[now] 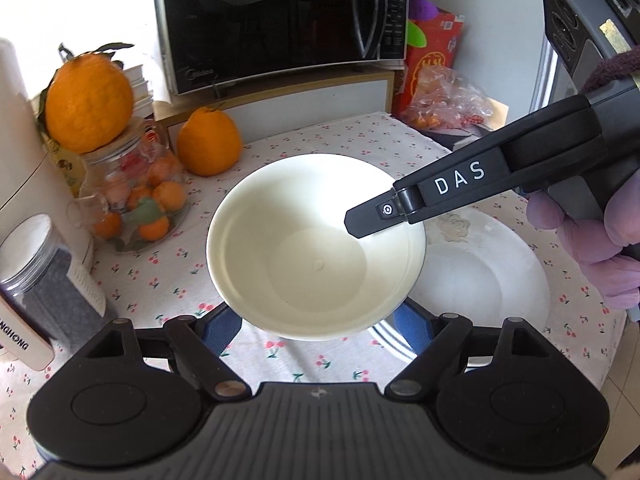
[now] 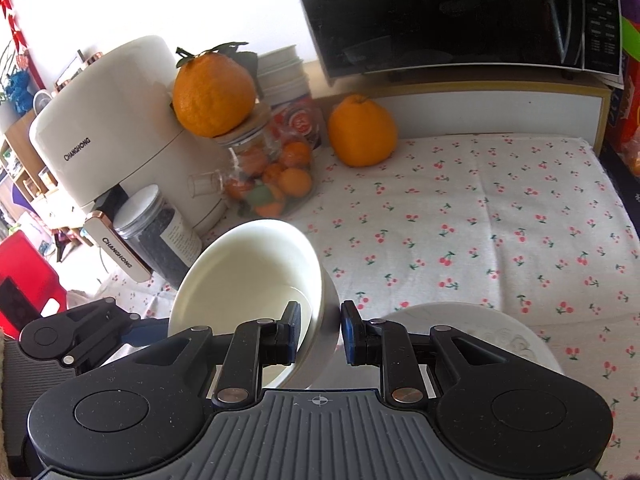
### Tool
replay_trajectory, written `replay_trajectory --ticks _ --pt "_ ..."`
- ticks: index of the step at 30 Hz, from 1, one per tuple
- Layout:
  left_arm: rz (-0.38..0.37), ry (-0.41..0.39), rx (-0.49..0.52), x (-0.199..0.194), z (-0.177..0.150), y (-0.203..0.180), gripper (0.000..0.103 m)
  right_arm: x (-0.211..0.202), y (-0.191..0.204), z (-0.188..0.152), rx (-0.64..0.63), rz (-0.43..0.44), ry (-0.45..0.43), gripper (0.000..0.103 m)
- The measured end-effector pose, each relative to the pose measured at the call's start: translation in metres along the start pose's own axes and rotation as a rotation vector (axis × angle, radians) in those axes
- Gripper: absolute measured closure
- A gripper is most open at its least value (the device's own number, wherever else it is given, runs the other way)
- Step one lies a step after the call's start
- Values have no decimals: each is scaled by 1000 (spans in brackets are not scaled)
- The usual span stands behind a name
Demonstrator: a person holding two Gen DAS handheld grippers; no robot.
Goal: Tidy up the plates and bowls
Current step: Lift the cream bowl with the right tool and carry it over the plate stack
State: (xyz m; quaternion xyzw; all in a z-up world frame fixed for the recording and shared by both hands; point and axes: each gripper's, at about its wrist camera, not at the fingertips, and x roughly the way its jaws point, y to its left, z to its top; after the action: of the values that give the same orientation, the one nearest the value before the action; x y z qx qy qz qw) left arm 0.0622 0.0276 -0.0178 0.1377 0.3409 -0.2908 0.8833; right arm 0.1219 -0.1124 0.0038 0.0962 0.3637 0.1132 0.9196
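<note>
A white bowl [image 1: 316, 248] hangs tilted above the cherry-print tablecloth [image 1: 352, 140]. My right gripper [image 1: 360, 226] comes in from the right and is shut on the bowl's rim. In the right wrist view one pad of my right gripper [image 2: 320, 328] is inside the bowl [image 2: 248, 272] and the other is outside. My left gripper [image 1: 318, 332] stands wide under the bowl's near side, with a blue pad on each side of it. The bowl hides whether those pads touch it. One of the left gripper's fingers [image 2: 146, 330] reaches behind the bowl. A white plate [image 1: 480, 280] lies on the cloth at the right.
At the back stands a black microwave [image 1: 280, 20] on a shelf. A large orange [image 1: 208, 144], a glass jar of small oranges [image 1: 136, 200], a dark-filled jar [image 1: 44, 280] and a white air fryer [image 2: 112, 128] crowd the left. A gloved hand [image 1: 592, 240] holds the right gripper.
</note>
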Motion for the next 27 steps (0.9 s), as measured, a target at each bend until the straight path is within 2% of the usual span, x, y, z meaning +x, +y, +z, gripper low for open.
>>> replay_trajectory --ticks 7,18,22,27 --pt "-41 12 37 9 8 -27 22 -18 -33 -7 35 -21 10 81" --pt "-106 53 114 24 11 -64 23 -33 -84 -27 115 -57 90 81" --pt "-115 86 126 30 8 -69 24 -28 -90 -34 126 -69 122 81" --pt "-103 83 148 31 8 -75 25 -27 -91 -36 117 -76 126 81"
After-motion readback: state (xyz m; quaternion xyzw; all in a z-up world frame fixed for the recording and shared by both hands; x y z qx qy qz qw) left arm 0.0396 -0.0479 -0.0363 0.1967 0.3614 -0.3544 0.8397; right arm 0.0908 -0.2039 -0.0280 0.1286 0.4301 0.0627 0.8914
